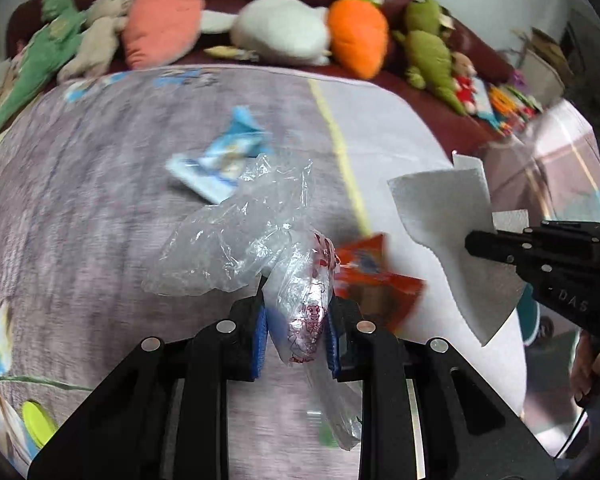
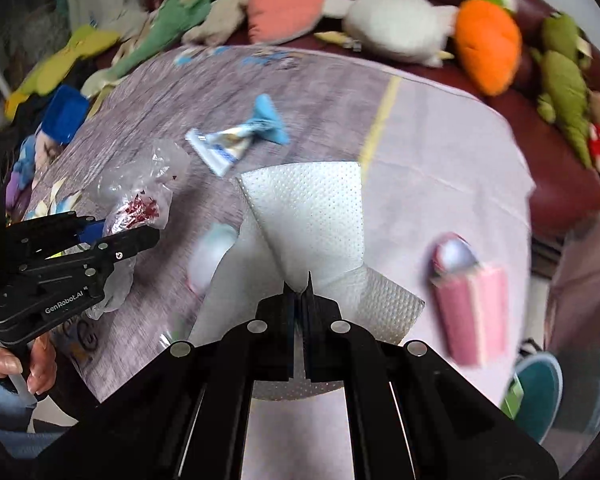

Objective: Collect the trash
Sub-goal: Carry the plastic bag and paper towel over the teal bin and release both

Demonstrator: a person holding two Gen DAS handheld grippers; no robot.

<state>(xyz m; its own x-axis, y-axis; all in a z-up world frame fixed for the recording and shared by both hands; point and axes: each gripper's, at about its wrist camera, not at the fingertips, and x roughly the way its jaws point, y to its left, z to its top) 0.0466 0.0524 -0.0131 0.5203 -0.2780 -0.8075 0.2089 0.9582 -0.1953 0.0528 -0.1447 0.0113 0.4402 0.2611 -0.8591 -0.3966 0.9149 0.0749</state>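
My left gripper (image 1: 298,312) is shut on a crumpled clear plastic bag (image 1: 244,236) with red print and holds it above the table; it also shows in the right wrist view (image 2: 140,208). My right gripper (image 2: 300,292) is shut on a white paper towel (image 2: 308,212), lifted off the table; the towel also shows in the left wrist view (image 1: 452,224). A blue and white wrapper (image 1: 220,164) lies on the cloth beyond the bag, also seen in the right wrist view (image 2: 240,140). An orange-red wrapper (image 1: 376,276) lies just right of my left fingers.
The table has a grey and pink cloth (image 1: 100,200). A pink packet (image 2: 468,300) lies at the right side. A dark red sofa (image 1: 440,120) with several plush toys runs behind the table. A teal object (image 2: 540,384) sits on the floor at the right.
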